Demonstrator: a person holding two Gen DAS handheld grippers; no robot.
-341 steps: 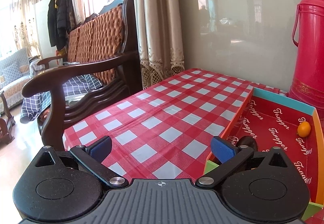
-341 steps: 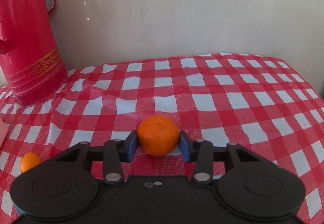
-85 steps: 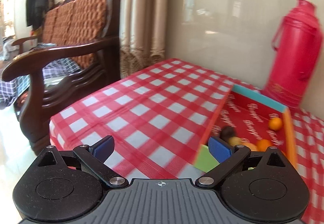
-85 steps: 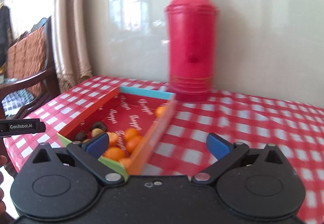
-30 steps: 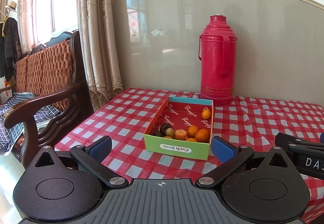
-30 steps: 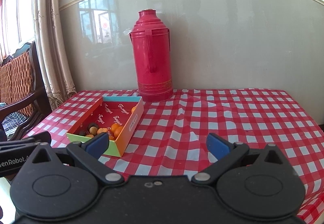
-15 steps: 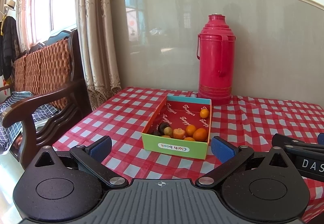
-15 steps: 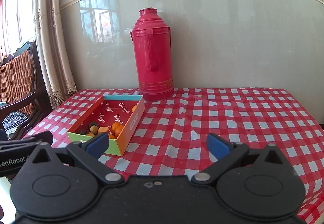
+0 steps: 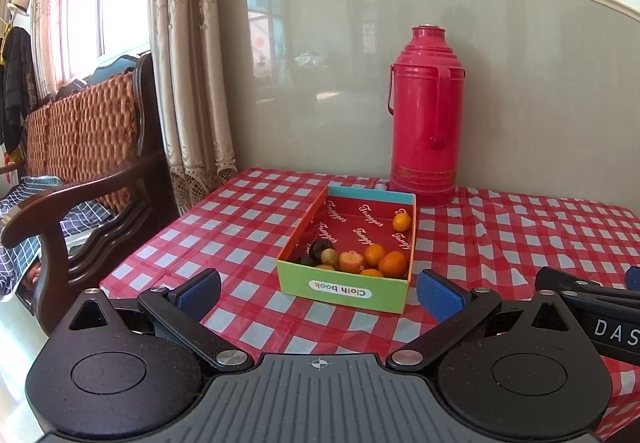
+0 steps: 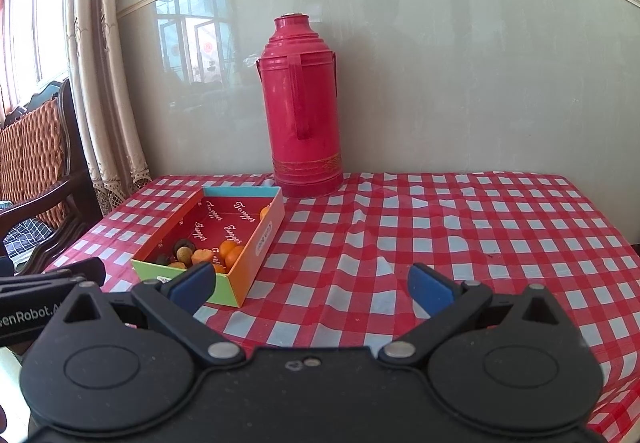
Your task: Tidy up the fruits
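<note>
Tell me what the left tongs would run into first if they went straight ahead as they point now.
Most likely the box of fruit: its green front wall sits right between the open left tongs. Nothing shows in between, though depth is hard to judge. The red flask stands further back.

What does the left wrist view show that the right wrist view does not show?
Only the left wrist view shows the hat and dark coats hanging far left, and the box label "Cloth book". Only the right wrist view shows the table's right edge. Both share the red thermos, the box with fruits inside, the checked tablecloth, the wooden bench, and open, empty claws: left claw, right claw.
</note>
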